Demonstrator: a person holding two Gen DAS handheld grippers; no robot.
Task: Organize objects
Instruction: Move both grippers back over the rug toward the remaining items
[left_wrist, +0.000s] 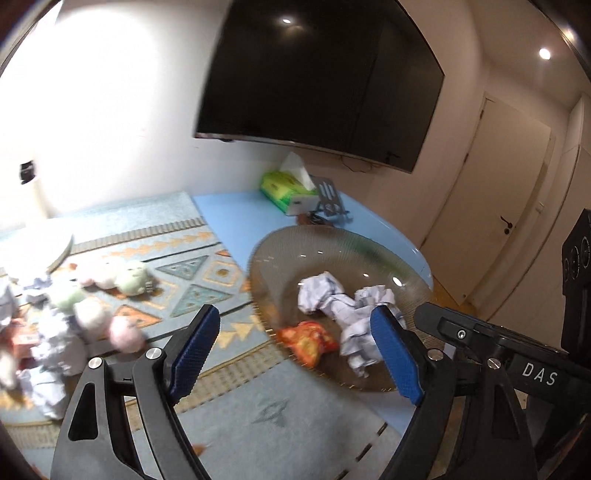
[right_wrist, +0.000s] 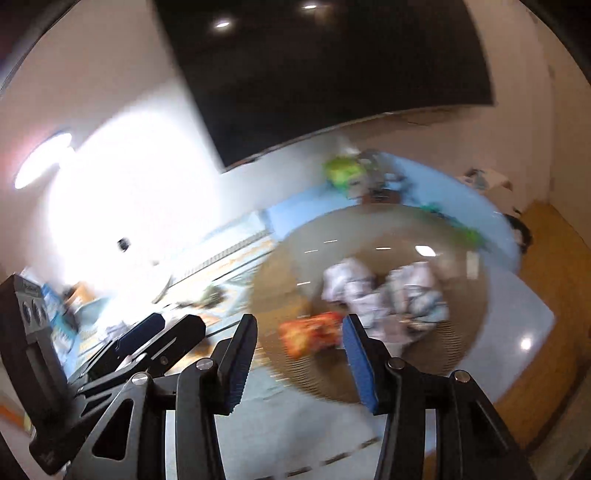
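Both tools are hanging apart-jawed and empty over the glass bowl (left_wrist: 273, 258) on the floor. The left tool (left_wrist: 295, 350) is the one nearer the toy-and-paper pile (left_wrist: 74, 314), which sits off to its left on the rug (left_wrist: 207, 273). The right tool (right_wrist: 299, 354) points at the orange wrapper (right_wrist: 310, 332) already in the bowl.

In the bowl (left_wrist: 280, 258): paper balls (left_wrist: 343, 306) at centre, wrapper (left_wrist: 308, 338) at 7 o'clock; tissue box (left_wrist: 286, 188) beyond at 12; plush toys (left_wrist: 107, 295) at 9, on the rug (left_wrist: 207, 273)
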